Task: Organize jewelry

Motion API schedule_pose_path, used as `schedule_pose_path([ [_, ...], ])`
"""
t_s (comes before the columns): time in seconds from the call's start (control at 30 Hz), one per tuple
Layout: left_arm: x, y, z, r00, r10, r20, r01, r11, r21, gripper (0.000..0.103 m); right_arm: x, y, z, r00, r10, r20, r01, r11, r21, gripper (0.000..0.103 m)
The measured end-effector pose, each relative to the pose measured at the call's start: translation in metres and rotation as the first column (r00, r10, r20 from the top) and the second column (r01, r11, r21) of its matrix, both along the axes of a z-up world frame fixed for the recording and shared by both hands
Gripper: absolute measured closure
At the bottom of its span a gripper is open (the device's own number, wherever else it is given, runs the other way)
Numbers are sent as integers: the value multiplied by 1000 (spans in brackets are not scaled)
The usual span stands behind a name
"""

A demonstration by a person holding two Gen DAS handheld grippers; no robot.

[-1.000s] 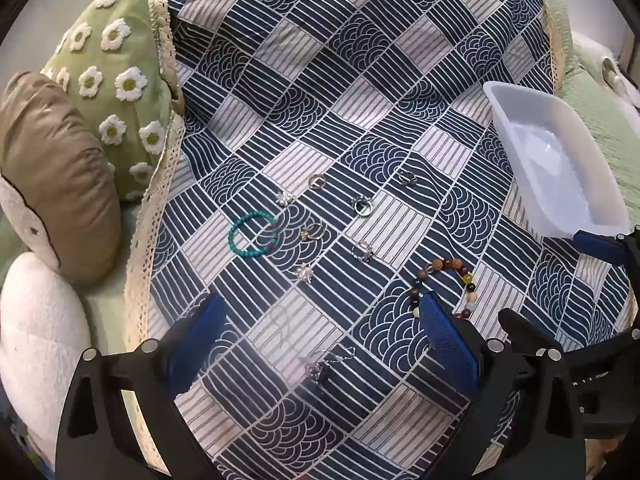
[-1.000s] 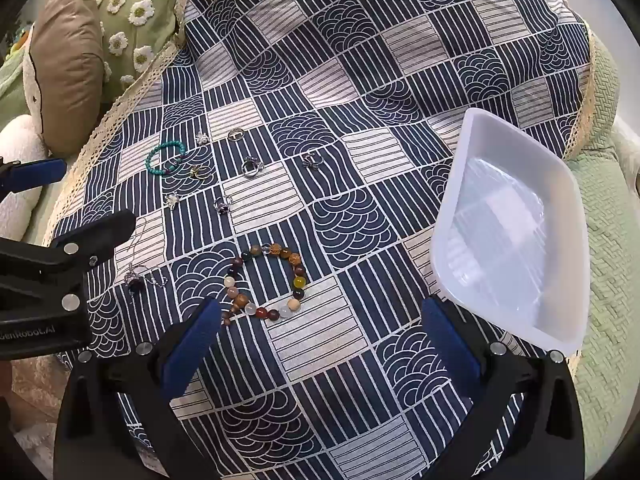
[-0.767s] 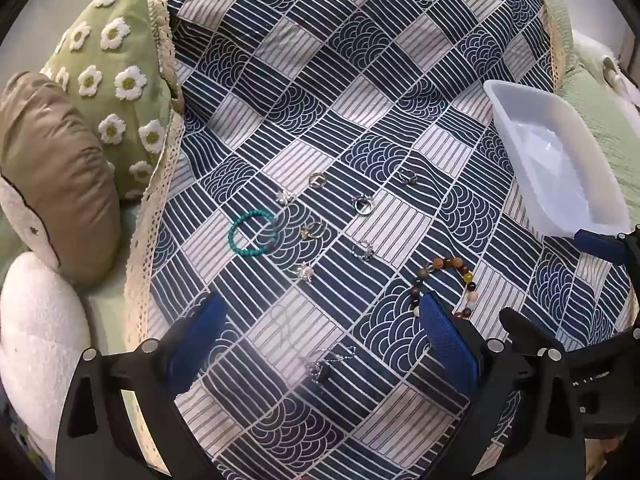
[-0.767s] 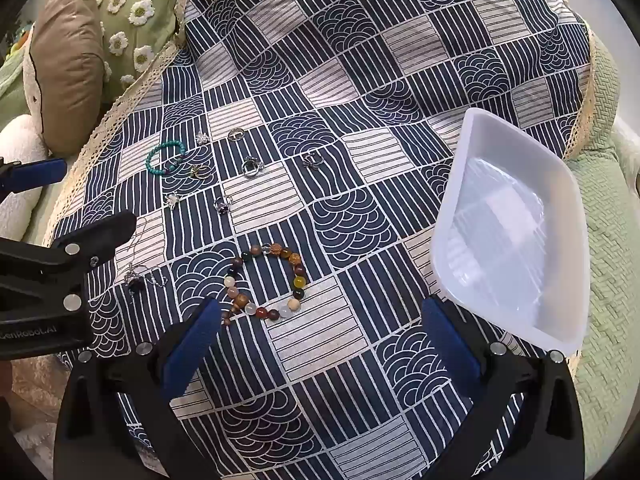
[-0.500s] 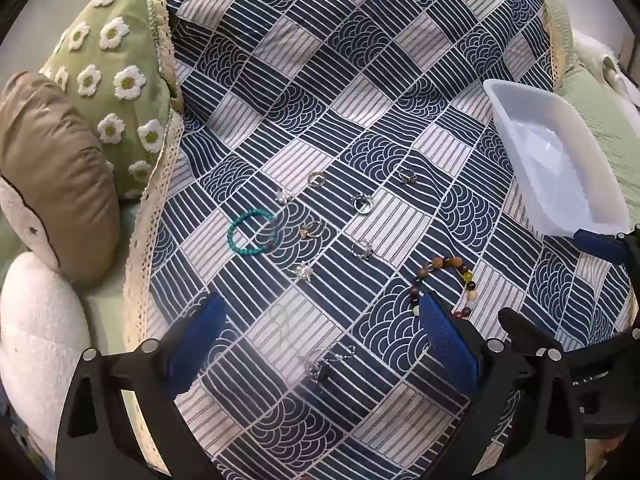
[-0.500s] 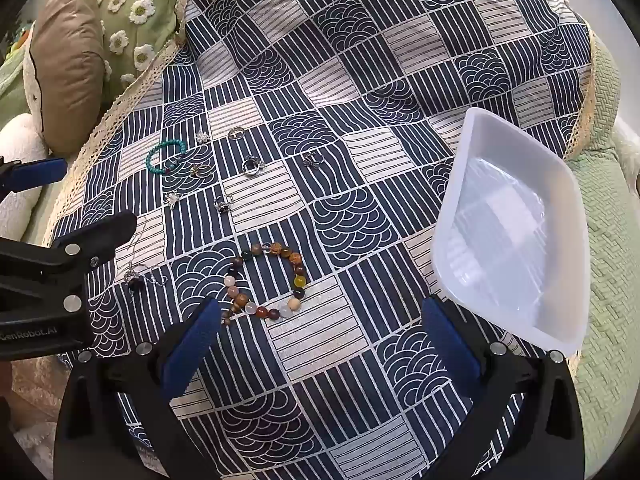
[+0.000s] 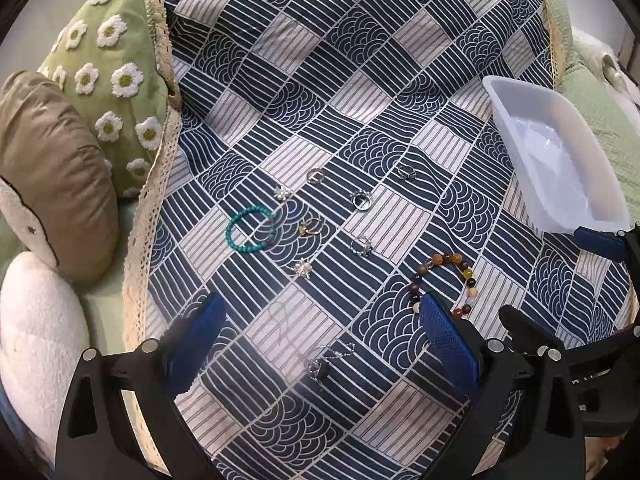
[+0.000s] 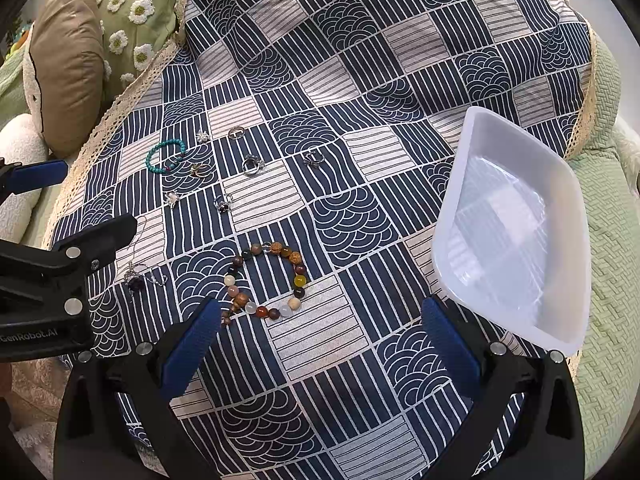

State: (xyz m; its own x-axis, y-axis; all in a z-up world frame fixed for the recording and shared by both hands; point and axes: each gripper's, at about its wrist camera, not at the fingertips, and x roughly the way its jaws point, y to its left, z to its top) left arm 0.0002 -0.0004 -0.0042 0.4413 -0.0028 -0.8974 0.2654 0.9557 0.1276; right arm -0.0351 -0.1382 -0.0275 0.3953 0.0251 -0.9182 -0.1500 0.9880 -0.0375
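The beaded bracelet lies flat in an open loop on the patterned cloth, made of round beads in brown, amber, yellow and pale stone. It sits well left of the white tray, with bare cloth between them. The tray looks empty, so I judge the sorting has not begun and the step in hand is the first pick.

The right gripper hovers just short of the bracelet with its blue fingers spread wide and nothing between them; the left finger's tip lies at the loop's near edge. The next move probably calls for lowering over one side of the loop, so the pads close on beads rather than on cloth, then carrying it right to the tray.

Farther from the tray than the bracelet lie a teal bracelet and several small rings, each apart from the others. A thin necklace with a dark pendant lies nearest the left gripper, which is also spread and empty above it. The chain is fine and loose and would likely trail or snag when lifted. Beyond the cloth's lace edge on the far side from the tray rest a green daisy cushion and a brown cushion.
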Motion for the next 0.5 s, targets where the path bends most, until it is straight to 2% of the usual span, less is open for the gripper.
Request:
schedule_pose_path([
  [0.5,-1,1,-3,1000,-1,-18,1,1000,-12,10,0,3,2,1000,2,-3,-2,1000,-3,4],
])
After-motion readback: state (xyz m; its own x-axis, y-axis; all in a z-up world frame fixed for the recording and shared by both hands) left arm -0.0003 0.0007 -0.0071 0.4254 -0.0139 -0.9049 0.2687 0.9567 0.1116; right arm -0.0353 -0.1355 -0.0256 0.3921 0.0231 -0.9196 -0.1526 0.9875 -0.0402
